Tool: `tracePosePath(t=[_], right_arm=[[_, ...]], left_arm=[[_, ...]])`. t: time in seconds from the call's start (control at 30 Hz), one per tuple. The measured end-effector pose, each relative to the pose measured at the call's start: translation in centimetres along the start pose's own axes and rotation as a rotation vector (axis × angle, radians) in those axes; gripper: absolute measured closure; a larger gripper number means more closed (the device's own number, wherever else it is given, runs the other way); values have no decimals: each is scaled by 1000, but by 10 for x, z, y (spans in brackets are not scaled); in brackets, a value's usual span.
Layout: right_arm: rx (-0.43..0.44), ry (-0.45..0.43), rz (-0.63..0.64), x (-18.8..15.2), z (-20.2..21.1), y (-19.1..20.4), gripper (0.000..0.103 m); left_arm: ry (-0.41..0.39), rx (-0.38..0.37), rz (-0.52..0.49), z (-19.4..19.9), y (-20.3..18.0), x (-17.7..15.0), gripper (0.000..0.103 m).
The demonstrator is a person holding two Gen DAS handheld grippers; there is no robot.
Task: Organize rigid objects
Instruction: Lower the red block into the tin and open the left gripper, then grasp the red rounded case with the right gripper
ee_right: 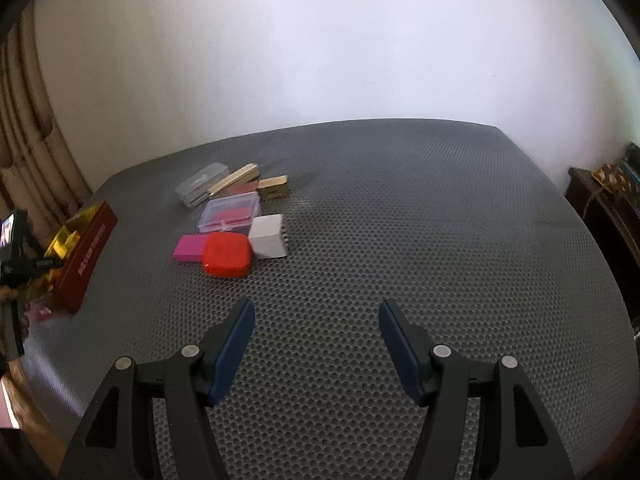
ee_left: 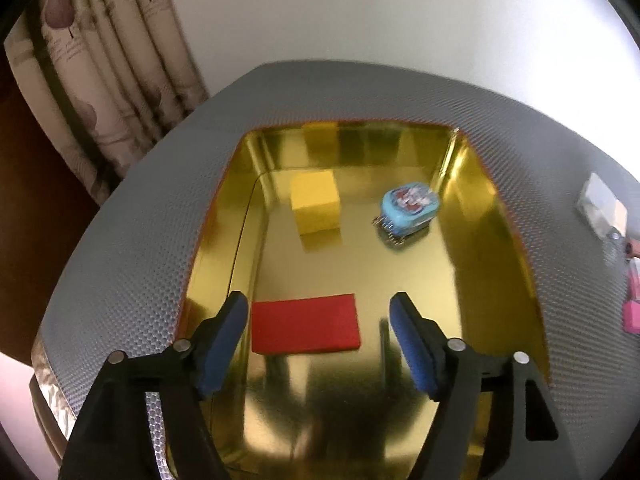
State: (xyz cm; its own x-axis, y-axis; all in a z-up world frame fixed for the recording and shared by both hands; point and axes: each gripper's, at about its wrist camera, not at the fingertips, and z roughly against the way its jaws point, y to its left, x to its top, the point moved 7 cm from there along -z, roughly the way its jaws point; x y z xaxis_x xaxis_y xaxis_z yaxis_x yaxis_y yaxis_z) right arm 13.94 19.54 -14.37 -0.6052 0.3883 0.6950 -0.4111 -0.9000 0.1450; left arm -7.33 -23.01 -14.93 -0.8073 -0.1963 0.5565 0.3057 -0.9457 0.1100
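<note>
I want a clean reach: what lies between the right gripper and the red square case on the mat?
Only bare mat in the right wrist view: nothing sits between the open right gripper and the red square case.

Soft daylight, slight blur, fisheye-warped edges.

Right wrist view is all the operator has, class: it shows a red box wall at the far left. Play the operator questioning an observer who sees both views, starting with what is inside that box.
Observer: The gold-lined box holds a flat red block, a yellow block and a small blue tin.
Operator: Is the left gripper holding any of them?
Observer: No. The left gripper hangs open over the box, the red block lying between its fingers, untouched.
Operator: Do the yellow block and the blue tin touch?
Observer: No, bare gold floor separates them.
</note>
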Motion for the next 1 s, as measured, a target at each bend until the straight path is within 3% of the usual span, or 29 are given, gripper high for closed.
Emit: tracePosePath(t=[0.17,0.37,0.47,0.67,0.87,0.9,0.93,1.0], right_arm=[[20,68,89,-6,-23,30,36],[78,152,125,-3,-62,65,29],[78,163,94,6,-76,69,29],[-35,97,297,24,-77,103,30],[-105,129,373,21,-104,110,31],[-103,137,366,22,-108,107,40],[-110,147,351,23,-112,102,62],[-68,136,307,28,-109,95,65]], left_arm=[[-138,-59,-21,39,-6,8,1],[-329,-127,-93,100,-31,2,0],[-371,-200,-109,122,-47,-7,0],[-328,-308,-93,126,-71,-31,0],[-294,-354,-101,124,-80,-42,0],[-292,-360,-97,124,-79,-43,0],[-293,-363,-93,124,-78,-43,0],[-289,-373,-84,122,-79,-44,0]])
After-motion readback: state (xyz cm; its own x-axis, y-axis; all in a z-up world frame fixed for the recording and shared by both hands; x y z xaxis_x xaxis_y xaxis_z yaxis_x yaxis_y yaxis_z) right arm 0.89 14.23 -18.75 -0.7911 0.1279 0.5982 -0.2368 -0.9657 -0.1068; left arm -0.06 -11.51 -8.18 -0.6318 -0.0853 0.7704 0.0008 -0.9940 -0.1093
